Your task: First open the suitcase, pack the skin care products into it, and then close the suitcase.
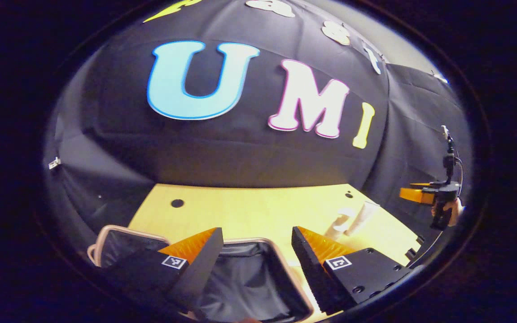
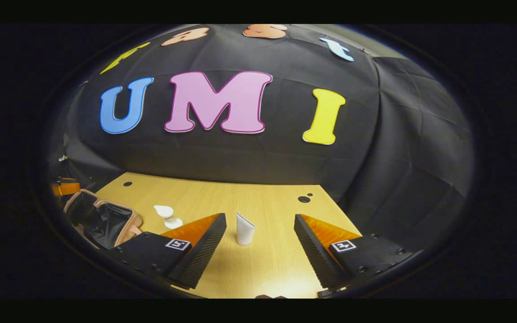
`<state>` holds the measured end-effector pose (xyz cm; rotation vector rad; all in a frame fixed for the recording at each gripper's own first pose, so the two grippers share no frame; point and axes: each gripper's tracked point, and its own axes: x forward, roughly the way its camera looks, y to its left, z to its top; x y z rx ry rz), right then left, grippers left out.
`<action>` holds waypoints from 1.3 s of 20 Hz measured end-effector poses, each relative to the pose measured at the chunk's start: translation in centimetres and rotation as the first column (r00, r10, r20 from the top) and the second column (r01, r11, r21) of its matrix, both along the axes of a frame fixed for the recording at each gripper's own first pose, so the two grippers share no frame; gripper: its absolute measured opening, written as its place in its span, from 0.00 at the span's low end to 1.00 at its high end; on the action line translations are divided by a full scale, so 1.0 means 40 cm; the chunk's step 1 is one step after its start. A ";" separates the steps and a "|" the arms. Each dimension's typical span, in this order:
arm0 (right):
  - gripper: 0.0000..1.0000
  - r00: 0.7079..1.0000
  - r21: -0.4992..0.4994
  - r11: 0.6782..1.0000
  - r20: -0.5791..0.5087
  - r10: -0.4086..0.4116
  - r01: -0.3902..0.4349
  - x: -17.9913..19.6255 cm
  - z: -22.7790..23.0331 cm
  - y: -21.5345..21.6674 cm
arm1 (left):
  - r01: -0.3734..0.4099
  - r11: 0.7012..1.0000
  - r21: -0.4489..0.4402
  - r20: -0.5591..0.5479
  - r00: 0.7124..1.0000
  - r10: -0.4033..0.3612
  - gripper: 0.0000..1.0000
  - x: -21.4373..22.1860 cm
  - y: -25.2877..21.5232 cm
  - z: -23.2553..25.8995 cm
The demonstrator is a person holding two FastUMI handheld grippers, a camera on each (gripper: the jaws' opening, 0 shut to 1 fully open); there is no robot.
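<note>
suitcase partly behind fingers, cut off at lower edge

1. Booth dim overall; black cloth wall soaks up most light.
2. Counter brightest surface, lit from above, with a soft glare patch at its near edge in the right gripper view.
3. Strong fisheye bending toward edges; rims darken.
4. Centre sharp; periphery slightly soft in both views.
</note>
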<state>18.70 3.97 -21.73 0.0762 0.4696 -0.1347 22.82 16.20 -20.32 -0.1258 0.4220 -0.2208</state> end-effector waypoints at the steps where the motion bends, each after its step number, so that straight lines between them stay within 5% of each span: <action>1: 0.98 1.000 0.006 1.000 -0.006 0.019 -0.019 0.006 -0.020 0.002 | 0.031 0.999 -0.011 -0.016 0.999 -0.031 0.96 0.000 -0.078 -0.001; 8: 0.98 0.976 0.087 0.979 -0.099 0.194 -0.186 0.061 -0.240 0.046 | 0.132 0.991 0.009 -0.162 0.978 -0.129 0.96 0.077 -0.427 -0.215; 21: 0.97 0.931 0.193 0.937 -0.169 0.325 -0.292 0.205 -0.531 0.102 | 0.096 0.986 0.133 -0.334 0.941 -0.047 0.96 0.247 -0.549 -0.478; 22: 0.87 0.935 0.187 0.946 -0.190 0.300 -0.265 0.212 -0.551 0.094 | 0.097 0.986 0.139 -0.339 0.940 -0.045 0.77 0.270 -0.553 -0.493; 23: 0.65 0.945 0.196 0.951 -0.178 0.274 -0.239 0.222 -0.529 0.089 | 0.108 0.986 0.127 -0.385 0.922 -0.051 0.57 0.249 -0.549 -0.485; 24: 0.43 0.936 0.236 0.943 -0.208 0.286 -0.235 0.209 -0.534 0.093 | 0.103 0.989 0.110 -0.411 0.910 -0.049 0.58 0.219 -0.541 -0.467; 26: 0.41 0.935 0.300 0.930 -0.211 0.283 -0.214 0.196 -0.497 0.107 | 0.091 0.992 0.084 -0.407 0.912 -0.049 0.57 0.202 -0.531 -0.415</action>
